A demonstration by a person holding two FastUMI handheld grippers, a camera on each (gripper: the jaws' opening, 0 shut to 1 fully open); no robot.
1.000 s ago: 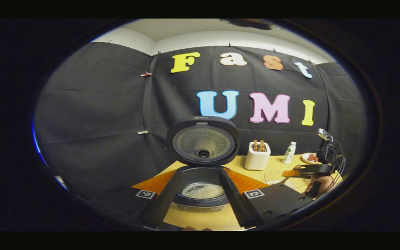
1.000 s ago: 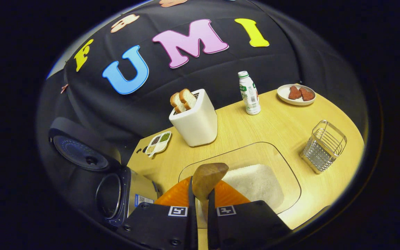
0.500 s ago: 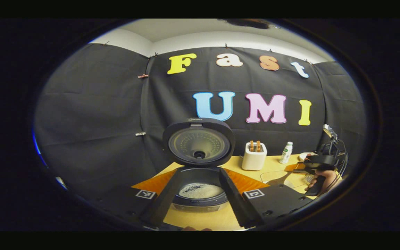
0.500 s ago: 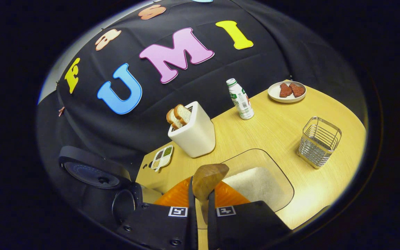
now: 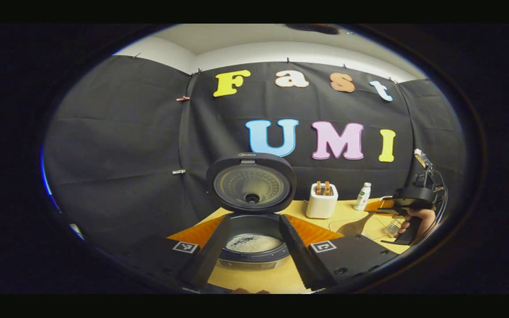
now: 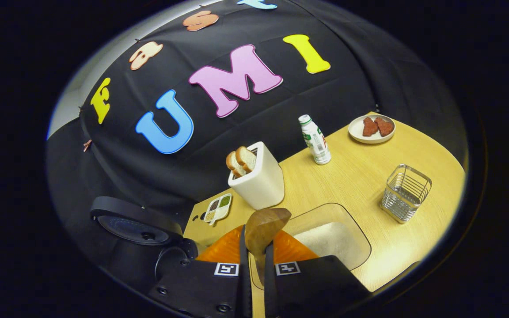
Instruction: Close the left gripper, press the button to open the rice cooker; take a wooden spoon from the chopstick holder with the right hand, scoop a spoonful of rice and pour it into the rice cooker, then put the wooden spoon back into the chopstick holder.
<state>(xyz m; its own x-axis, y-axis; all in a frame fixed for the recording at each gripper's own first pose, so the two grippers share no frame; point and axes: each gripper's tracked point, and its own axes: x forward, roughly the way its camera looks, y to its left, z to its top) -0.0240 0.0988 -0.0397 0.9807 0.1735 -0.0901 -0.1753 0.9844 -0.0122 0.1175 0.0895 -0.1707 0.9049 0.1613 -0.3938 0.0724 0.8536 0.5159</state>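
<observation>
Right gripper view: the right gripper [image 6: 254,260] has its jaws pinching the wooden spoon [image 6: 264,224], bowl ahead of them. The left gripper [image 5: 251,247] has jaws spread, the open rice cooker [image 5: 251,207] between them.

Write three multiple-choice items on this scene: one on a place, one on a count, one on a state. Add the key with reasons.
1. Where is the wooden spoon?
A. in the wire basket
B. in the right gripper
C. on the plate

2. How many bread slices stand in the toaster?
A. one
B. two
C. four

3. The rice cooker lid is:
A. shut
B. up
C. off

Key: B, its handle sits between the shut jaws; B, two slices stick out of the slots; B, the lid stands upright and rice shows in the pot.
</observation>
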